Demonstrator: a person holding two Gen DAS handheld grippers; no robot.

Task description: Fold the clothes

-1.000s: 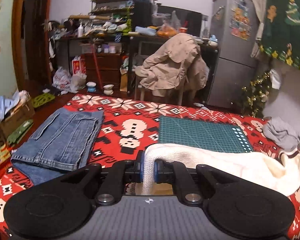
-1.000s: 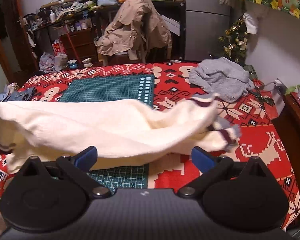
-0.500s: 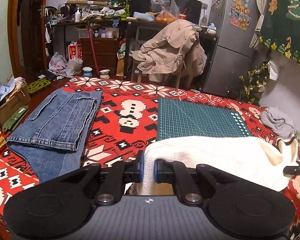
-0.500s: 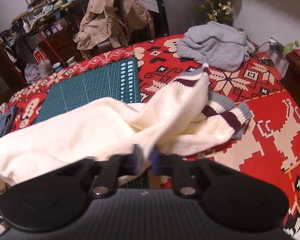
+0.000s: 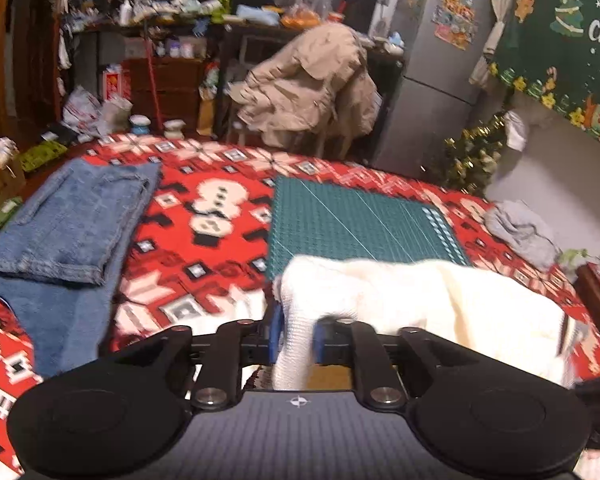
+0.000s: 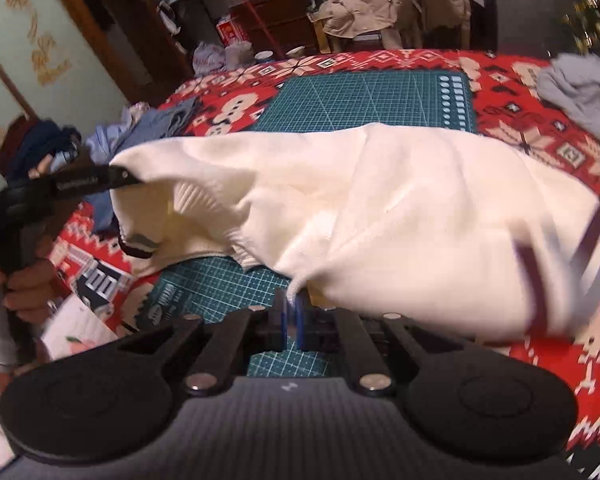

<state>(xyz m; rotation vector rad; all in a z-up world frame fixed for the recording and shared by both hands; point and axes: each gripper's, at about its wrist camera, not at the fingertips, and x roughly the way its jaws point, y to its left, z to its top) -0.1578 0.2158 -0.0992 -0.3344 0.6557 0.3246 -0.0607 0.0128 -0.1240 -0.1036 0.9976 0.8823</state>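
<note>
Above the green mat [image 6: 364, 96], both grippers' fingers [image 5: 277, 330] [image 6: 300, 320] clamp edges of the cream sweater [image 6: 380, 208].

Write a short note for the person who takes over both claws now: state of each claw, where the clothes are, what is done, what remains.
Left claw: shut on one end of the cream sweater.
Right claw: shut on its near edge.
Sweater hangs between them above the green cutting mat.
Done: jeans lie folded on the red blanket.
Left: fold the sweater, then the grey garment.
</note>
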